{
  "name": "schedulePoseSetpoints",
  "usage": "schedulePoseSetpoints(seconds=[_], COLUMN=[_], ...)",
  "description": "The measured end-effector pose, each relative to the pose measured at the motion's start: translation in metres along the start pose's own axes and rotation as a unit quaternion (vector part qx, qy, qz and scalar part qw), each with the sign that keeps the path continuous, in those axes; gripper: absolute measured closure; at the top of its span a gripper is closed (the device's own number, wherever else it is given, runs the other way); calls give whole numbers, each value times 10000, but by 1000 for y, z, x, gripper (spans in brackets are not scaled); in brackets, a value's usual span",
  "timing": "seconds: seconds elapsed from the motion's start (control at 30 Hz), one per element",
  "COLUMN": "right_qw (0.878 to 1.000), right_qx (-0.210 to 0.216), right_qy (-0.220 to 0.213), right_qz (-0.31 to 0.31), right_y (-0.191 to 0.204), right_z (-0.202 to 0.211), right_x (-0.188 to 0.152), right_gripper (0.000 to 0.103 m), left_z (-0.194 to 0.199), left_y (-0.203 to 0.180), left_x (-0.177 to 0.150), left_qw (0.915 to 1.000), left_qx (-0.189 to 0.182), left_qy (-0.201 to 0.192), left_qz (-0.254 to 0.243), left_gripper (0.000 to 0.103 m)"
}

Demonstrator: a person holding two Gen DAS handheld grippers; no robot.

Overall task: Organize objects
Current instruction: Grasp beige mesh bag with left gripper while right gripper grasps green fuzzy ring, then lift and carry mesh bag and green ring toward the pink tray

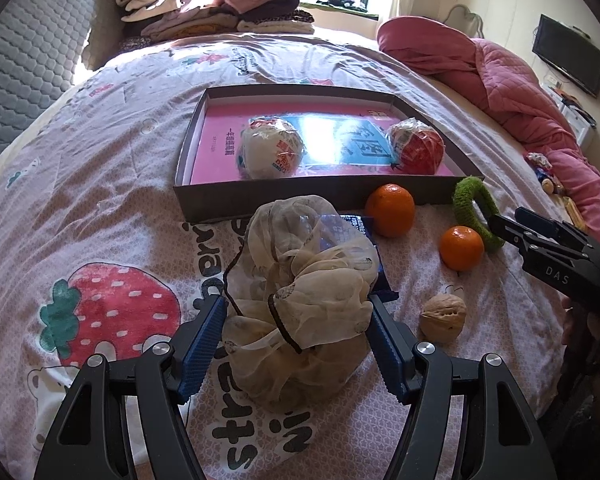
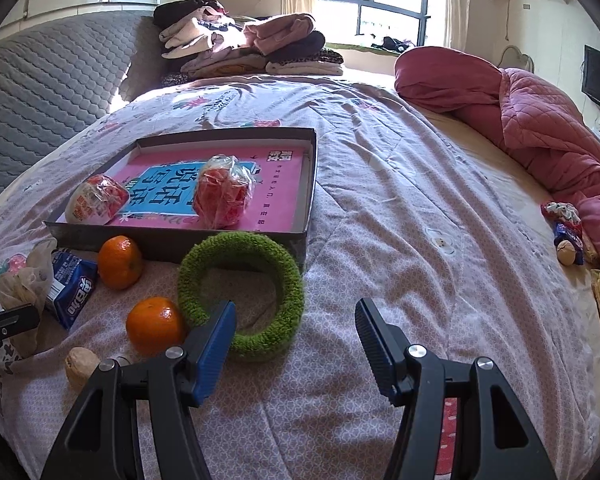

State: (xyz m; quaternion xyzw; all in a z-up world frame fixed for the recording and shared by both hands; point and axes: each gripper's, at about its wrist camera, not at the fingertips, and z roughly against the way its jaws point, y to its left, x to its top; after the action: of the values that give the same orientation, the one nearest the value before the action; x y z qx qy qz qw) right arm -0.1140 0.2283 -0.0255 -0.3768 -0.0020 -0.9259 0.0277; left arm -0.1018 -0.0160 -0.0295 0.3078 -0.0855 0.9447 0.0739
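A shallow grey box (image 1: 260,196) (image 2: 172,240) lies on the bed and holds a white wrapped ball (image 1: 270,148) (image 2: 96,200) and a red wrapped ball (image 1: 416,146) (image 2: 222,192). My left gripper (image 1: 296,312) is open, its jaws on either side of a cream mesh bag (image 1: 300,280) (image 2: 20,280); whether the pads touch it I cannot tell. A blue packet (image 1: 364,232) (image 2: 70,292) lies behind the bag. My right gripper (image 2: 296,320) (image 1: 500,224) is open, its left finger over the near side of a green fuzzy ring (image 2: 260,284) (image 1: 476,212).
Two oranges (image 1: 390,210) (image 1: 460,248) (image 2: 120,262) (image 2: 156,324) and a walnut (image 1: 444,318) (image 2: 80,366) lie in front of the box. A pink quilt (image 2: 540,120) is bunched at the right, folded clothes (image 2: 240,44) at the back. Small snacks (image 2: 568,236) lie at the right edge.
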Motion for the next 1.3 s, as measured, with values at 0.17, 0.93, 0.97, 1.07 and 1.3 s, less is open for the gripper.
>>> schedulePoseSetpoints(seconds=[0.17, 0.93, 0.97, 1.07, 1.3], right_qw=[10000, 9988, 9989, 9992, 9993], right_qx=[33, 474, 454, 403, 262], right_qy=[56, 99, 68, -36, -218], right_qz=[-54, -76, -61, 19, 141], right_y=[-3, 2, 3, 5, 8], right_z=[-8, -17, -15, -10, -3], right_x=[1, 3, 3, 5, 7], right_gripper=[42, 88, 89, 89, 89], left_z=[-6, -3, -3, -2, 0], left_y=[-1, -2, -1, 0, -2], left_x=[-2, -5, -4, -4, -4], left_qw=[10000, 9997, 9997, 9996, 9995], left_qx=[-20, -91, -129, -162, -109], left_qy=[52, -213, -227, -250, -304], left_qz=[0, -26, 0, 27, -8], left_gripper=[32, 71, 75, 77, 78])
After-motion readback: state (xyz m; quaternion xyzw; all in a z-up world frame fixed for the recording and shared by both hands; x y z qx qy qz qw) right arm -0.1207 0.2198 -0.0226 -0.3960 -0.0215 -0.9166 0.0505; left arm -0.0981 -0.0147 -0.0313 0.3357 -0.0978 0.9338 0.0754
